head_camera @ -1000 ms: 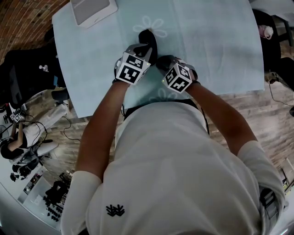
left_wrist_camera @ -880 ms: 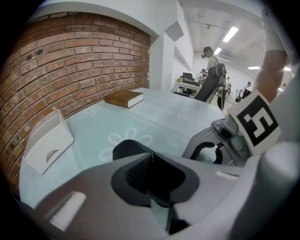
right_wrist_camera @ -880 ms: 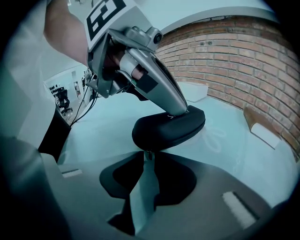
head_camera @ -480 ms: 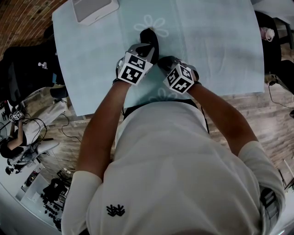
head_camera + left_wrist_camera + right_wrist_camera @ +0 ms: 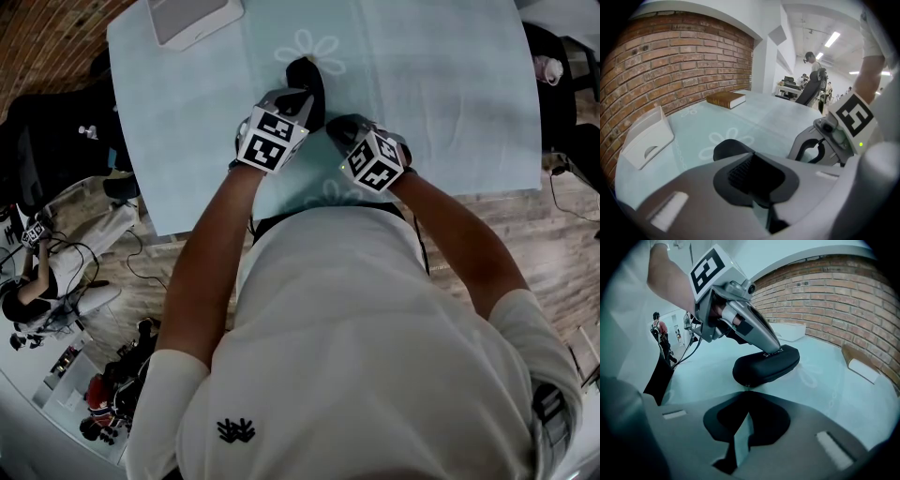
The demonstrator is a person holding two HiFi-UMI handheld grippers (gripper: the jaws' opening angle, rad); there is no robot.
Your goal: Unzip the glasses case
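A black glasses case (image 5: pixel 305 77) lies on the pale blue tablecloth (image 5: pixel 441 84), just in front of the person. My left gripper (image 5: pixel 302 101) is shut and its fingers rest on top of the case (image 5: pixel 766 364), pressing it down. In the left gripper view only the case's far end (image 5: pixel 727 147) shows past the left gripper (image 5: pixel 751 157). My right gripper (image 5: pixel 747 392) is shut at the case's near end, where the small zipper pull (image 5: pixel 747 386) meets its tips and looks pinched. In the head view the right gripper (image 5: pixel 337 127) sits right of the left one. The case looks closed.
A white box (image 5: pixel 187 19) stands at the table's back left corner. A brown book (image 5: pixel 725 99) lies at the far edge. The table's near edge (image 5: pixel 234 220) runs just behind both grippers. People and chairs are off the table in the background.
My right gripper has drawn slightly right and back from the case. The left gripper and the case have stayed almost still.
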